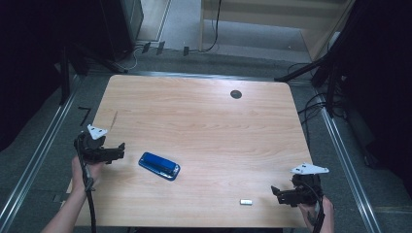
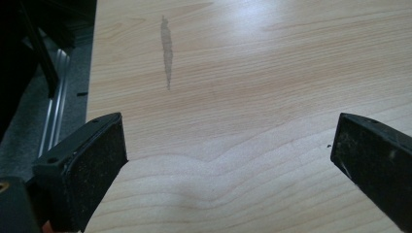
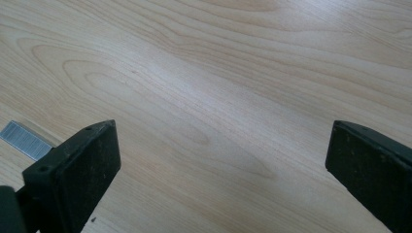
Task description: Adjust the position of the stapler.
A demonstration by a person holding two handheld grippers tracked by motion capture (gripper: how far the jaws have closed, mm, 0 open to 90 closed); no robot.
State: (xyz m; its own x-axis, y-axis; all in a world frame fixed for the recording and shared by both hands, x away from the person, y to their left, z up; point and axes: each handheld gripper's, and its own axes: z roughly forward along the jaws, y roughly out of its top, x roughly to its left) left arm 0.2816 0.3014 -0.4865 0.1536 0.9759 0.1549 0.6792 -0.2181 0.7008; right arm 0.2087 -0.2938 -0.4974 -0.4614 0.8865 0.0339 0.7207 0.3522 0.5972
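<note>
A blue stapler (image 1: 159, 165) lies flat on the wooden table (image 1: 204, 121), left of centre near the front. A small silvery strip of staples (image 1: 246, 201) rests close to the front edge; in the right gripper view the same staple strip (image 3: 24, 140) peeks out beside the left jaw. My left gripper (image 1: 120, 149) hovers at the table's left edge, a short way left of the stapler, open with bare wood between its jaws (image 2: 228, 160). My right gripper (image 1: 275, 193) stands open at the front right corner, just right of the staple strip, holding nothing (image 3: 223, 160).
A dark round grommet hole (image 1: 236, 94) sits near the table's far edge. A grey smear (image 2: 167, 51) marks the wood ahead of the left gripper. Metal rails (image 1: 36, 160) run along both sides of the table, and cables (image 1: 311, 104) lie on the floor beyond.
</note>
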